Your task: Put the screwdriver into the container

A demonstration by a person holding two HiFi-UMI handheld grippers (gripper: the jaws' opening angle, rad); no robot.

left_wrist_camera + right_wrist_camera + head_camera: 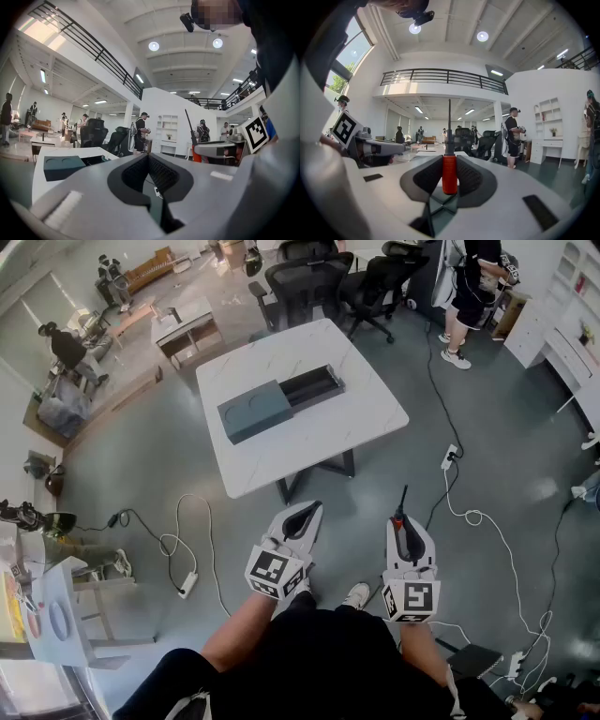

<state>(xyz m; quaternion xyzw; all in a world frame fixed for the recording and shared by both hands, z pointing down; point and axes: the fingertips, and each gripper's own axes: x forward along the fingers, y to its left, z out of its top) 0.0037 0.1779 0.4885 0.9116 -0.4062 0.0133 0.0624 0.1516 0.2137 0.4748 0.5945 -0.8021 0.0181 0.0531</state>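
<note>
My right gripper (406,526) (449,174) is shut on the red handle of a screwdriver (449,171) (401,510), whose dark shaft sticks straight out past the jaws. My left gripper (302,518) (149,171) is shut, with nothing between its jaws. Both are held low in front of my body, above the floor. The container (279,402) (63,166) is a long dark grey box lying on the white table (361,413), its grey lid slid toward the near left so the far end stands open.
White cables and a power strip (188,584) trail over the grey floor between me and the table. Black office chairs (309,282) stand behind the table. A person (473,292) stands at the back right, others at the far left.
</note>
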